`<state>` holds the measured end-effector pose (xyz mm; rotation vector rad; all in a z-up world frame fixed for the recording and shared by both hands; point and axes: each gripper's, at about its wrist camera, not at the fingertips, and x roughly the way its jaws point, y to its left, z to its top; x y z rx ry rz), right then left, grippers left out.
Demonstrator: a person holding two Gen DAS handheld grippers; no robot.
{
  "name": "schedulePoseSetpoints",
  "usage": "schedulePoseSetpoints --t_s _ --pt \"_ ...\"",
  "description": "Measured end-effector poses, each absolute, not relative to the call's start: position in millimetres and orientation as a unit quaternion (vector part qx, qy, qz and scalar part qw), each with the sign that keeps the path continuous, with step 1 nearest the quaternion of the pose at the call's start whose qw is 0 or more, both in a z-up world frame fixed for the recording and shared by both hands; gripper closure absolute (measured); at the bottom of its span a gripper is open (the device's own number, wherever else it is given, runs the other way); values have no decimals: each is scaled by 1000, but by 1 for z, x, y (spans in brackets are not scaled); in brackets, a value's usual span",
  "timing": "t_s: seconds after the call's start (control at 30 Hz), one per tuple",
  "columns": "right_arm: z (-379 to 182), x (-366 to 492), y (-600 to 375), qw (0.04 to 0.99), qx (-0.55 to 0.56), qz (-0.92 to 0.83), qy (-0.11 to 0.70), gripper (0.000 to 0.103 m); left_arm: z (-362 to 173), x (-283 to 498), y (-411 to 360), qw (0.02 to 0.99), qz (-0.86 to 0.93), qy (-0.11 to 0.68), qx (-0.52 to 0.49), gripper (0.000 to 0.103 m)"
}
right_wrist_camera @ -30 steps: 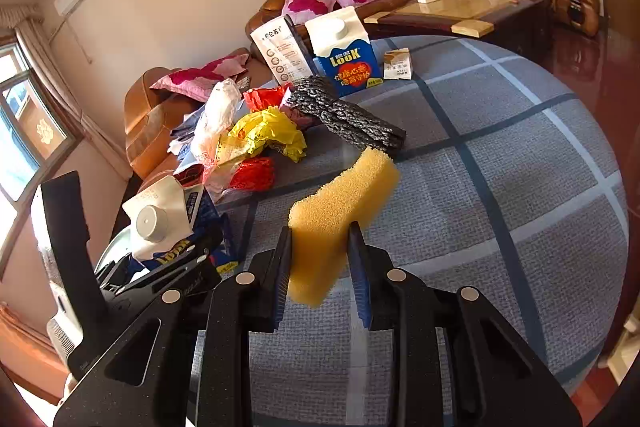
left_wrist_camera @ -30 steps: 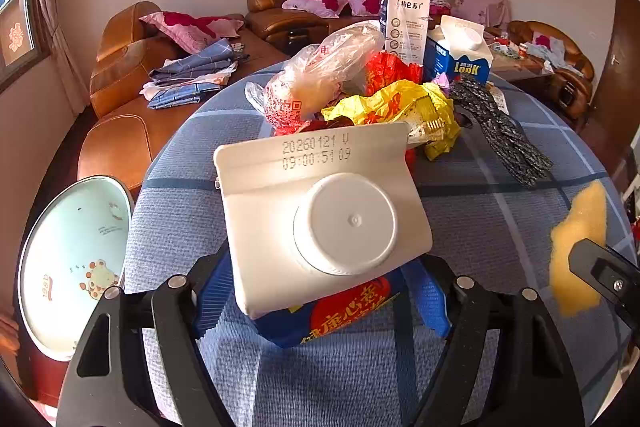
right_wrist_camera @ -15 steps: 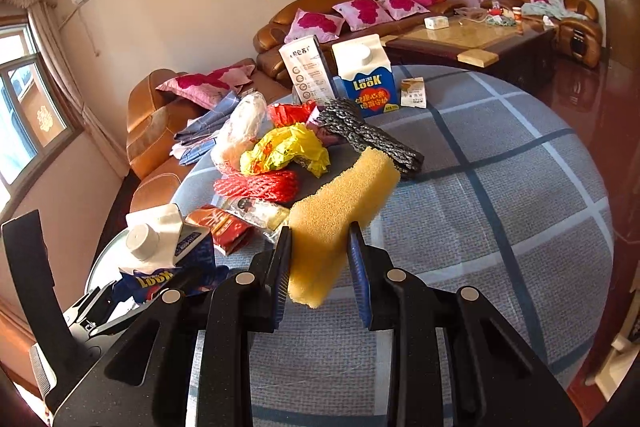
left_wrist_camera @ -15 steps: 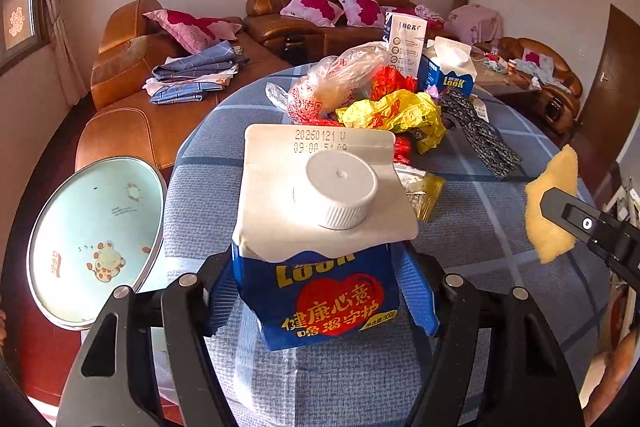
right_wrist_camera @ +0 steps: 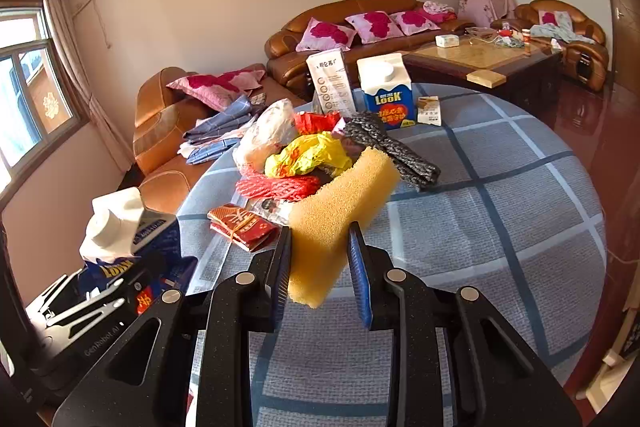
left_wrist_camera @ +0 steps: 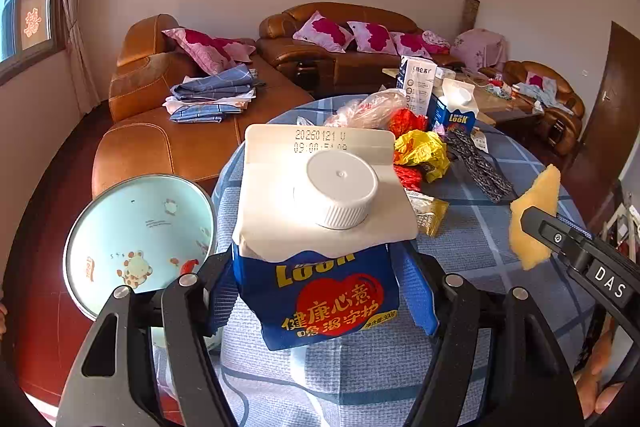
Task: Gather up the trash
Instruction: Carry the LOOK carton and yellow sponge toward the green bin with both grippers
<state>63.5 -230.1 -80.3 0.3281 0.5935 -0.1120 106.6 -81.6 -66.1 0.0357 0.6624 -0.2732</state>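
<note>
The left tongs (left_wrist_camera: 320,291) clamp a blue milk carton (left_wrist_camera: 324,247) above the near tabletop (right_wrist_camera: 500,227), while the right tongs (right_wrist_camera: 320,267) pinch a yellow sponge (right_wrist_camera: 340,203), both seemingly binward.

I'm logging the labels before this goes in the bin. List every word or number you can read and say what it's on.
"LOOK": held blue milk carton, front.
"健康心意 喝渴守护": same carton, red heart; last characters uncertain.
"20260121 V": its white top; the time stamp below is partly hidden.
"LOOK": second carton on the table.
"DAS": right tongs.
"GenRobot.AI": left tongs.
White leaflet, receipt, red packet: unreadable.
</note>
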Motion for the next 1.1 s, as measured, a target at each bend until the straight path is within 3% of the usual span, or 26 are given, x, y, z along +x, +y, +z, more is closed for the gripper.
schedulePoseSetpoints --t_s 0.5,1.1 --pt "-68 73 -184 948 126 -10 291 75 -59 101 -32 944 -94 315 -5 35" --pt "-60 104 -88 948 58 76 303 75 -61 115 82 950 26 305 -61 35"
